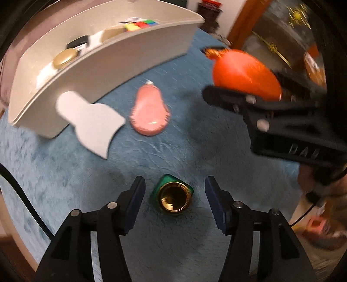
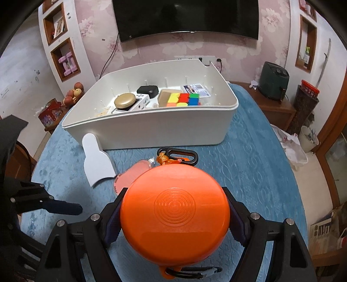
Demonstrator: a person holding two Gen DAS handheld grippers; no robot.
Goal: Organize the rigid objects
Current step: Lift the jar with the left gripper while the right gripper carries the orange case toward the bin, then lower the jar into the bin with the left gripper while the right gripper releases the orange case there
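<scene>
My right gripper [image 2: 174, 219] is shut on a round orange case [image 2: 173, 208] with a black carabiner [image 2: 180, 155], held above the blue cloth; it also shows in the left wrist view [image 1: 245, 73]. My left gripper [image 1: 174, 201] is open, its fingers on either side of a green bottle with a gold cap [image 1: 173, 198] standing on the cloth. A pink brush [image 1: 149, 112] and a white scraper [image 1: 91, 121] lie in front of the white bin [image 2: 151, 128]. The bin holds a colour cube [image 2: 184, 98], a gold round tin [image 2: 124, 100] and other items.
The blue cloth [image 2: 249, 164] covers a round table. A TV [image 2: 186, 17] hangs on the wall behind. A dark appliance [image 2: 274, 80] and a dark jar [image 2: 305, 104] stand at the right. A black cable [image 1: 19, 186] runs at the left edge.
</scene>
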